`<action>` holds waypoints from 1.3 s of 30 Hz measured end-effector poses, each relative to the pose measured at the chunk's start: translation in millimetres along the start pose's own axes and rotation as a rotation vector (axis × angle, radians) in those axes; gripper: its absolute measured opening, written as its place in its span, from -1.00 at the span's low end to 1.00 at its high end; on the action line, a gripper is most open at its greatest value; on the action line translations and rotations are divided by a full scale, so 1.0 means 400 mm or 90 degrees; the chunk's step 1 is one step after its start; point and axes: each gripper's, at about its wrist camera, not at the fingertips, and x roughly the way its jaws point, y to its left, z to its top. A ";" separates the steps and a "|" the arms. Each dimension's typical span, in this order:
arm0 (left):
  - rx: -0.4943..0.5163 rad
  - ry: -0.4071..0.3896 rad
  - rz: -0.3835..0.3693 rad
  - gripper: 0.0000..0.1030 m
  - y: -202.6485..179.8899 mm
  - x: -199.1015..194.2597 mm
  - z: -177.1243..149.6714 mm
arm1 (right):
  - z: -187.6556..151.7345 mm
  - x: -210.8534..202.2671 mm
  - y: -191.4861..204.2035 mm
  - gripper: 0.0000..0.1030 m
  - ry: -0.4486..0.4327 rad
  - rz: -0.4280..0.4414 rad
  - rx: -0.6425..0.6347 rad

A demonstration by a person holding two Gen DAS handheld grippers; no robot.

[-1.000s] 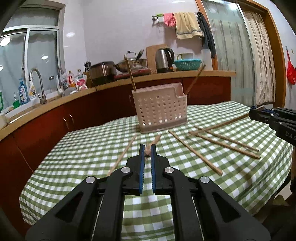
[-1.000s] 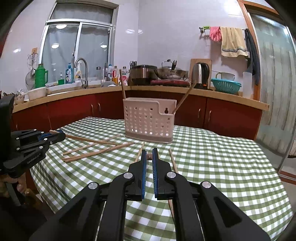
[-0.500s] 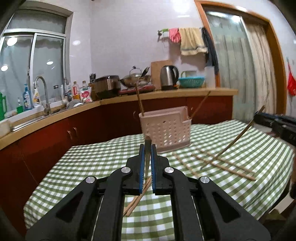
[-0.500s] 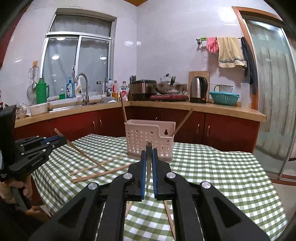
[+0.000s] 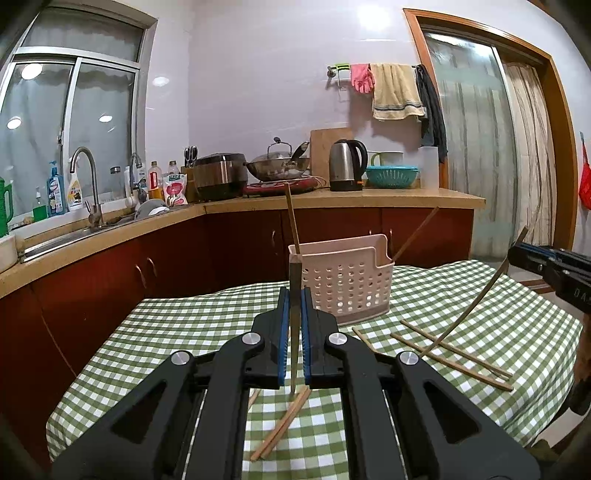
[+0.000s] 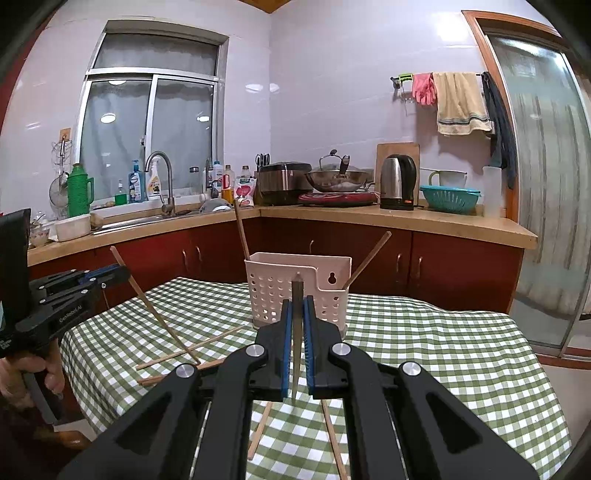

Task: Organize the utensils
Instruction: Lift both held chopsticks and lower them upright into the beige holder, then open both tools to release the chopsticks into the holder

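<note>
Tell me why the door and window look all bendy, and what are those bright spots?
Left wrist view: the fisheye lens bows the door frame and window; the spots are lamps mirrored in the glass and glare on the glossy wall. Right wrist view: same curving of the door frame, more reflections in the window, dark rounded corners.
</note>
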 end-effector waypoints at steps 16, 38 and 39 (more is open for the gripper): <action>-0.034 -0.028 -0.029 -0.87 0.030 0.035 0.102 | 0.084 0.023 -0.011 -0.87 -0.023 0.013 0.025; -0.032 -0.194 -0.081 -0.87 0.010 0.141 0.426 | 0.345 0.147 -0.109 -0.87 -0.157 -0.005 0.017; -0.030 -0.194 -0.081 -0.87 0.007 0.158 0.433 | 0.349 0.155 -0.111 -0.87 -0.158 -0.005 0.017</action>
